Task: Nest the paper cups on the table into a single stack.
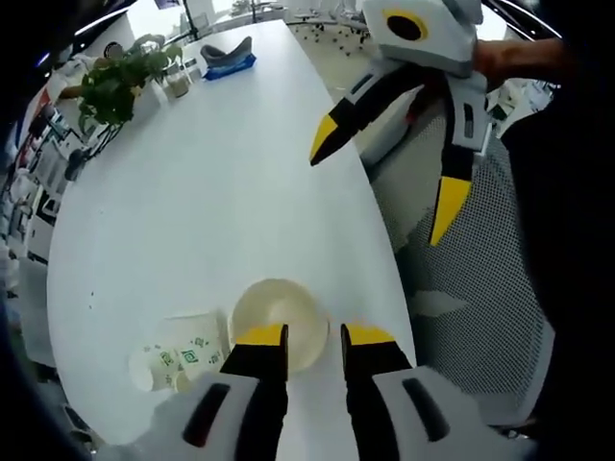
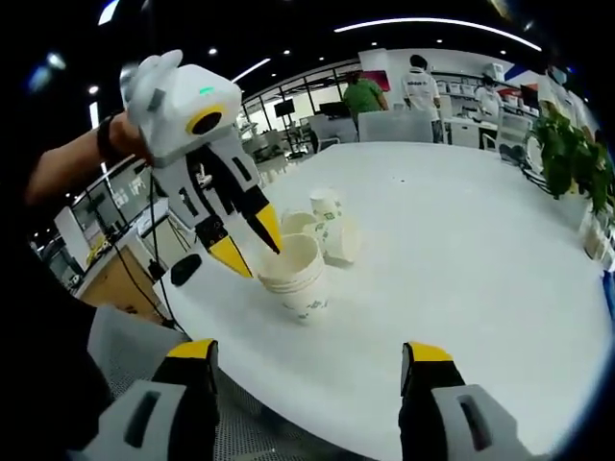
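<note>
Stacked cups (image 2: 299, 279): we see nested paper cups standing upright near the table's edge, mouth up, long axis vertical; in the left gripper view the open mouth (image 1: 279, 322) faces the camera from just beyond that gripper's tips.
Other cups: behind the stack we see one cup (image 2: 328, 213) upright and another (image 2: 343, 242) lying on its side, long axis along the tabletop; in the left gripper view these green-printed cups (image 1: 183, 353) sit just left of the stack.
Left gripper (image 2: 253, 246): we see its yellow tips at the stack's rim, one inside and one outside, gap narrow; we cannot tell if they press the rim. Its own view shows the tips (image 1: 314, 336) close together.
Right gripper (image 2: 312, 353): we see its jaws spread wide, holding nothing, off the table's edge; from the left view it (image 1: 389, 187) hangs open above the edge.
Table (image 2: 480, 250): white, long, rounded.
Beyond: a potted plant (image 1: 120, 82) and a blue tray (image 1: 229, 63) at the far end.
</note>
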Tool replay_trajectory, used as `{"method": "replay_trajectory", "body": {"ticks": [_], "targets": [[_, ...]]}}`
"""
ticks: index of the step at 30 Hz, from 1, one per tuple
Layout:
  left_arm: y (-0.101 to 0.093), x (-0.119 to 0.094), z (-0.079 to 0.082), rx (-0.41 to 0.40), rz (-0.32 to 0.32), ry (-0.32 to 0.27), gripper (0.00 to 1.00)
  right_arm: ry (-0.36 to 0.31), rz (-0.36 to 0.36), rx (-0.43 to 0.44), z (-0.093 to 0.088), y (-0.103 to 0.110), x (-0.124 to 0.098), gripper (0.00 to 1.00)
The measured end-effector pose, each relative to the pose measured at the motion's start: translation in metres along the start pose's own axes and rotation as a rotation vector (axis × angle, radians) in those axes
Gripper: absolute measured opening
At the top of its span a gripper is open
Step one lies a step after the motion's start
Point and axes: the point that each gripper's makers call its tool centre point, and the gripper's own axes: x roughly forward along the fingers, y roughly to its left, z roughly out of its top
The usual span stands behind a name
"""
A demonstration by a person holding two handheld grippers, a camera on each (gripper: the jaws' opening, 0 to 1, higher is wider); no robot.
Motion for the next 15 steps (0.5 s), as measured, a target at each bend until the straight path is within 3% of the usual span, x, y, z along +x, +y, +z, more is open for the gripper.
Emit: {"method": "replay_trajectory", "body": {"ticks": [10, 15], "targets": [[0.004, -0.031, 0.010, -0.031, 0.066, -0.085, 0.29, 0.007, 0.005, -0.003, -0.001, 0.005, 0.003, 0.78], [0.014, -0.041, 0.007, -0.061, 0.100, -0.122, 0.30, 0.011, 0.008, -0.006, 0.001, 0.005, 0.003, 0.78]]}}
